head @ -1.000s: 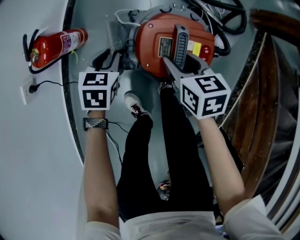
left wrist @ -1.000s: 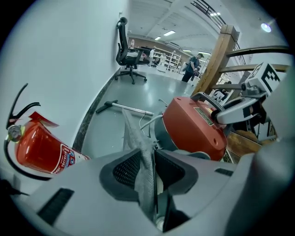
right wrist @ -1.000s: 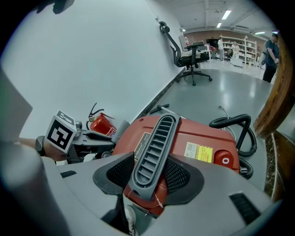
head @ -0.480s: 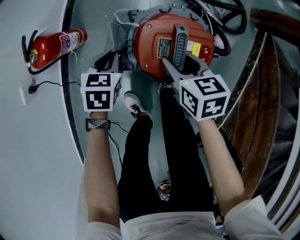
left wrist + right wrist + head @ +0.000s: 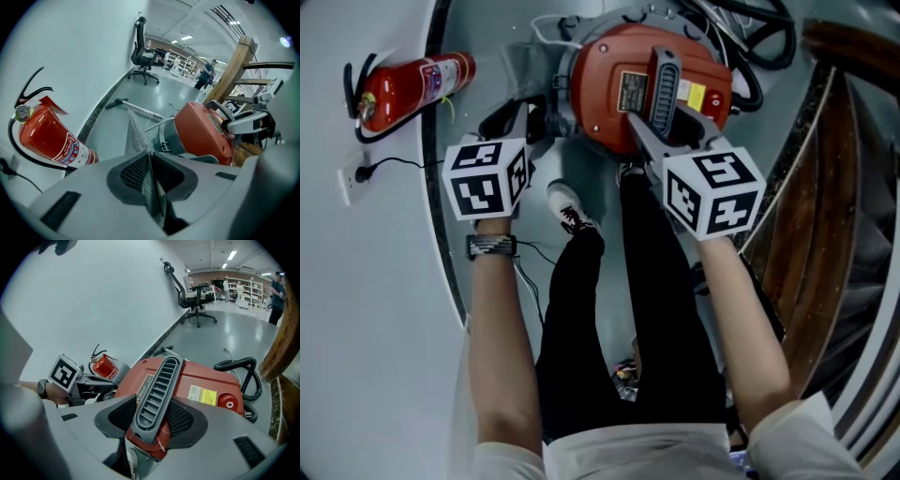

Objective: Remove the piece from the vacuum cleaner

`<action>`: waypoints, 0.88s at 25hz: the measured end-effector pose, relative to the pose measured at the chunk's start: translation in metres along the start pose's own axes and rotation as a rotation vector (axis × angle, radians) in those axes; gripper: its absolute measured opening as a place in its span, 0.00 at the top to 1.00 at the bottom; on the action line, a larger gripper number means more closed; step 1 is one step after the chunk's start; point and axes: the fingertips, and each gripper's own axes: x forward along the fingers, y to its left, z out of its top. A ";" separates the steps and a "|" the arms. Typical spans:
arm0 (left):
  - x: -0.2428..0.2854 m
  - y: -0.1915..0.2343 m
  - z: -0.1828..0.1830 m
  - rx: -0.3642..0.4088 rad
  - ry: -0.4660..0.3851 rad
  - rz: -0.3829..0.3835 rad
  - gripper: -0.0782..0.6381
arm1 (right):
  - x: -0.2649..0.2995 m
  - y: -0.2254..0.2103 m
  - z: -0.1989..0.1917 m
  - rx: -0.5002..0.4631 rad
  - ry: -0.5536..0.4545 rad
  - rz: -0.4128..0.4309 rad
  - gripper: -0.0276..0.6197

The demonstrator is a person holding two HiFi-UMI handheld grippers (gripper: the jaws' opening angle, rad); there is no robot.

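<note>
Between the jaws of the left gripper (image 5: 150,161): a thin grey sheet (image 5: 136,136), clamped edge-on, pads pressed flat against it. It runs from the jaws toward the left flank of the vacuum cleaner (image 5: 206,136). How it attaches there can't be made out.

Right gripper (image 5: 152,414): clenched on the ribbed grey handle (image 5: 157,394) atop the red vacuum body, one pad on each side.

Around:
- Black hose (image 5: 239,366) coiled on the far side of the vacuum.
- White cord (image 5: 159,123) against the vacuum's metal lower part.
- Metal tube (image 5: 136,108) on the floor further off.
- Fire extinguisher (image 5: 412,89) by the wall, left of the left gripper, apart from it.
- Wall socket (image 5: 354,176) with a black plug, nearer the person.
- Person's shoe (image 5: 567,206) on the floor just beside the vacuum, between the two grippers.
- Dark wooden railing (image 5: 834,141) close on the right.
- Office chair (image 5: 143,51) well away down the wall.

Against a second ago: left gripper has shifted left, away from the vacuum, and its jaws have come together. Right gripper and vacuum have hardly moved.
</note>
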 end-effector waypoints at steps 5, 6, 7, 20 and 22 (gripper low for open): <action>-0.001 0.004 -0.001 -0.027 0.000 0.007 0.83 | 0.000 0.000 0.000 0.000 0.004 0.002 0.64; -0.001 0.004 -0.002 -0.032 -0.001 0.007 0.83 | 0.000 0.000 0.000 0.000 0.005 0.002 0.64; -0.001 0.004 -0.002 -0.036 -0.002 0.008 0.83 | 0.000 0.000 -0.001 -0.001 0.005 0.001 0.64; -0.003 0.011 -0.003 -0.045 -0.012 0.022 0.82 | 0.000 0.001 0.000 -0.001 0.005 0.001 0.64; -0.003 0.011 -0.003 -0.046 -0.011 0.022 0.82 | 0.000 0.001 0.000 -0.001 0.006 0.001 0.64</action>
